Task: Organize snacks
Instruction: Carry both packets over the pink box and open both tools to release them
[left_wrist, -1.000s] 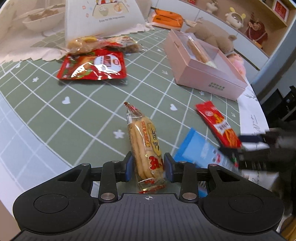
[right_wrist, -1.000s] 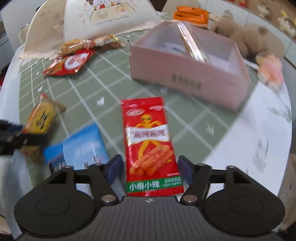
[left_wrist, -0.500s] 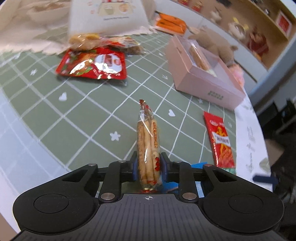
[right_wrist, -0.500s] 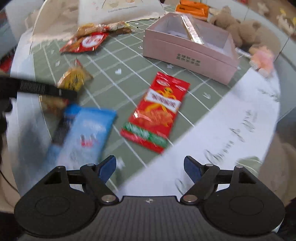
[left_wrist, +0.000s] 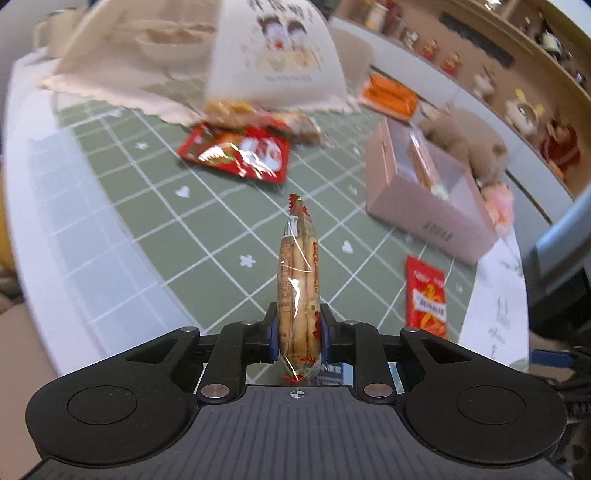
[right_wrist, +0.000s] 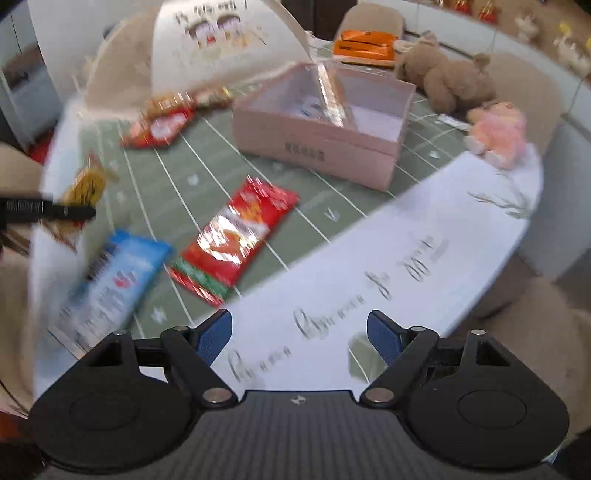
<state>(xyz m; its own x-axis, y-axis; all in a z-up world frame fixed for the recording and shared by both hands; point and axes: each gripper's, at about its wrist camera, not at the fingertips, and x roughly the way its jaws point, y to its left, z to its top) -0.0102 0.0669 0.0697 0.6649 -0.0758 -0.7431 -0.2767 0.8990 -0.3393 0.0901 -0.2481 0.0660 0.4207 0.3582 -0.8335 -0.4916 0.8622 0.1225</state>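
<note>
Slippage is risked: the biscuit packet (left_wrist: 298, 280) is pinched only at its tail by the left gripper (left_wrist: 297, 331); the right gripper (right_wrist: 299, 334) is spread, empty, over the tablecloth's (right_wrist: 332, 236) near edge.

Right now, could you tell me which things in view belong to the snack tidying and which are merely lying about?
Job:
biscuit packet in left gripper
pink box
red snack packet
blue packet
red pouch
right gripper, open

Lying about:
brown teddy
pink plush
food cover
</note>
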